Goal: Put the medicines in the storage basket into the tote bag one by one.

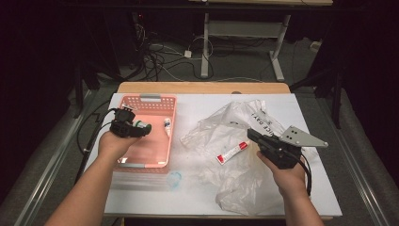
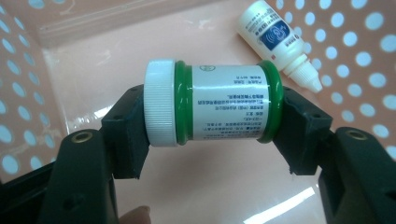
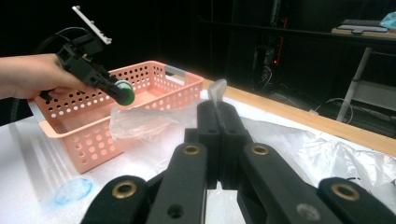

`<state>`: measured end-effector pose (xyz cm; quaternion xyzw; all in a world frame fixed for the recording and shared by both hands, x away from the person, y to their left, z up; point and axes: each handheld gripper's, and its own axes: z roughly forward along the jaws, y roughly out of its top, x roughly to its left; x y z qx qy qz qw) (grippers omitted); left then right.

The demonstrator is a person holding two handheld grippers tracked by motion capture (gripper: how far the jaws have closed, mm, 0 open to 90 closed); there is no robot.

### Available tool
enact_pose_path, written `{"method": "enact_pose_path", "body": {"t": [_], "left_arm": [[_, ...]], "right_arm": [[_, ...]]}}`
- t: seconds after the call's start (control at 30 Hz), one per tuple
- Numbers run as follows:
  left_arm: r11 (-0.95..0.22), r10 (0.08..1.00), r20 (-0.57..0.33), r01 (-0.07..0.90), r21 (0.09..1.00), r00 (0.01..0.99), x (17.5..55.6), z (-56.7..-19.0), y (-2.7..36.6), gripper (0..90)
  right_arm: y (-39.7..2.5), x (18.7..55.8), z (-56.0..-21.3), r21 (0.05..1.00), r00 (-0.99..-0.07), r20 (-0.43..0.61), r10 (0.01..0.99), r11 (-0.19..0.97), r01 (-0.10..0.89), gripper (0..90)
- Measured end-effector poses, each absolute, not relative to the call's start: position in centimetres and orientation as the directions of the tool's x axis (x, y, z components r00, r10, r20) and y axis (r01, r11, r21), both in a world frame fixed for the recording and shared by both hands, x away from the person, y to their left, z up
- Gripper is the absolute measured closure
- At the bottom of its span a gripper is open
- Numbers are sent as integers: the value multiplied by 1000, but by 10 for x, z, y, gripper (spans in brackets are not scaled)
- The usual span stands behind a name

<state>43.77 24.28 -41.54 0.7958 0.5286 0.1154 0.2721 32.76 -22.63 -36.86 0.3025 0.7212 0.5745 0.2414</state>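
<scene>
A small green jar point(image 2: 224, 102) with a white cap lies sideways between my left gripper's point(image 2: 215, 133) jaws, which are shut on its two ends. In the high view my left gripper point(image 1: 141, 128) holds the jar point(image 1: 144, 127) over the pink basket point(image 1: 149, 99). A white dropper bottle point(image 1: 167, 126) lies in the basket, just beyond the jar point(image 2: 275, 37). My right gripper point(image 1: 251, 134) hovers over a crumpled clear plastic bag point(image 1: 235, 122), jaws pressed together point(image 3: 219, 116). A red-and-white tube point(image 1: 232, 152) lies on the bag near its tips.
The white table top point(image 1: 197, 197) ends in a wooden strip point(image 1: 202, 87) at the back. A small bluish clear round thing point(image 1: 174, 179) lies in front of the basket. Clear film covers the basket floor point(image 2: 112, 60). Cables and desk legs stand beyond the table.
</scene>
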Motion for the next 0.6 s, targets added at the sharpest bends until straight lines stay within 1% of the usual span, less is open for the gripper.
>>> {"method": "enact_pose_path", "body": {"t": [0.33, 0.47, 0.6], "left_arm": [[-310, 896, -99, 770, 558, 433, 419, -406, 248, 346], [-335, 892, -76, 763, 553, 447, 411, -404, 246, 346], [-341, 885, -75, 750, 567, 460, 400, -401, 245, 346]], "right_arm": [[-226, 327, -368, 974, -700, 1, 714, 158, 162, 900], [-227, 327, -368, 975, -699, 0, 715, 156, 159, 900], [-227, 326, -367, 975, -697, 0, 717, 154, 159, 900]]}}
